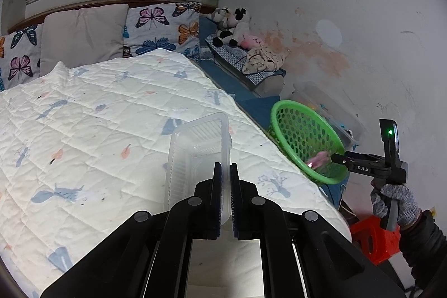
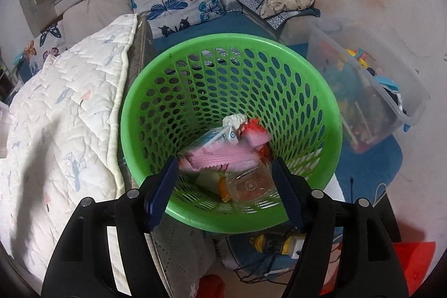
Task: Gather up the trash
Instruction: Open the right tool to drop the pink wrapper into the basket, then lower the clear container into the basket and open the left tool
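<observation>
My left gripper (image 1: 225, 166) is shut on the rim of a clear plastic food tray (image 1: 195, 155), held upright above the white quilt (image 1: 111, 116). My right gripper (image 2: 226, 161) is open over the green mesh basket (image 2: 321, 108); it also shows in the left wrist view (image 1: 333, 158) at the basket (image 1: 293, 124). A blurred pink wrapper (image 2: 220, 158) is between its open jaws, inside the basket mouth. The basket holds a clear bottle (image 2: 251, 186), a small carton (image 2: 220, 138), red and white scraps (image 2: 251, 130).
The basket stands beside the bed on blue bedding (image 2: 195, 30). A clear storage box of toys (image 2: 371, 91) is to its right by the wall. Butterfly pillows (image 1: 159, 27), plush toys (image 1: 232, 27), a red stool (image 1: 374, 239).
</observation>
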`<state>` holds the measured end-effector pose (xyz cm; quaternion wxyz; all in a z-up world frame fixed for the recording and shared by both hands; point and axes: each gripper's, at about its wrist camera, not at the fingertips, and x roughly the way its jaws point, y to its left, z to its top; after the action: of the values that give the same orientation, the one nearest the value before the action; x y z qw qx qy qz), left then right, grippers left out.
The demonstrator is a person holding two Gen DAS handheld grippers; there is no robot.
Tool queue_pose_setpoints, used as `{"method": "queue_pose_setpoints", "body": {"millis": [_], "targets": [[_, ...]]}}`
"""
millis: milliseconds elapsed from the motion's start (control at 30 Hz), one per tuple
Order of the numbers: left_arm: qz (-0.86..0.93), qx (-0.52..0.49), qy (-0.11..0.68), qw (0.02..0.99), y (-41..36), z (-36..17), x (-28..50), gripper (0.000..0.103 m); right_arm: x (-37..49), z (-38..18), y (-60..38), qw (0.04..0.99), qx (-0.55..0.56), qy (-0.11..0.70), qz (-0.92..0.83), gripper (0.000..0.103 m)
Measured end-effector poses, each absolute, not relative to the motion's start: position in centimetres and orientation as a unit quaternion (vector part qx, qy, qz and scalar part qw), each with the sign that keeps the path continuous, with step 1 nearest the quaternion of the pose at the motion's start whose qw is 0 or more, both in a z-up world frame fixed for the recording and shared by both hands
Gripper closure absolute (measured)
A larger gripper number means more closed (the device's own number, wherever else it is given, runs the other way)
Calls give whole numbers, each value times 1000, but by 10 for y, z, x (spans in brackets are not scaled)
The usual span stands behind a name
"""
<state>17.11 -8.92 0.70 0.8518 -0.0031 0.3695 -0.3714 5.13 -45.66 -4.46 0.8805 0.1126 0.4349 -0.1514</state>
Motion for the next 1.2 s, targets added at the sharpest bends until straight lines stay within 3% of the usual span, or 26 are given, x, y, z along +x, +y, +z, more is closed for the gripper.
{"method": "queue_pose_setpoints", "body": {"millis": [1200], "targets": [[-484,64,404,774,-336,1,166,97,-14,-26,-486,909,117,375,-137,24]]}}
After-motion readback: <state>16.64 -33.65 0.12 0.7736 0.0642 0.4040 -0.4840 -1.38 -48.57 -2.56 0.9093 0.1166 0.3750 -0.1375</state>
